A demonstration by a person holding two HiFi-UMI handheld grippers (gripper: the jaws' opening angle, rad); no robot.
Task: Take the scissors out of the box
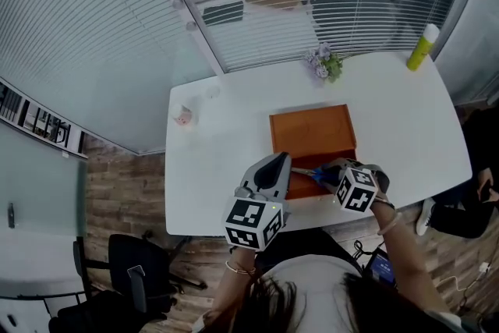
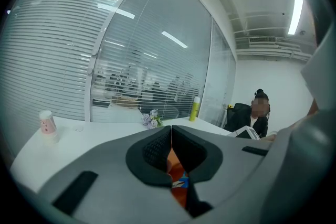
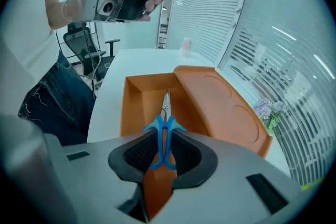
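**Reader:** What surface is shown?

**Operator:** A white table [image 1: 226, 168] in a room walled with glass and blinds. I stand at its near edge.

**Reader:** Nearest you, what are your fingers doing?

**Operator:** My right gripper [image 3: 163, 147] is pinching the blue handles of the scissors [image 3: 165, 113] between its pads. The blades point away from me and down over the open tray of the orange box [image 3: 137, 97]. My left gripper [image 2: 170, 152] has its fingers pressed together on nothing. It is raised beside the box and touches neither the box nor the scissors (the orange in its gap is the box beyond).

**Reader:** How far along is the task?

**Operator:** The lid [image 3: 215, 102] is already tipped back and the grip on the handles is made. I judge the lift-out unfinished: the blades hang over the tray, and I cannot tell whether the tips are clear of its floor. What remains is to carry the scissors past the rim and onto the table.

**Reader:** And farther off?

**Operator:** A flower sprig [image 1: 325, 64] and a yellow bottle [image 1: 422, 47], both well apart from the box.
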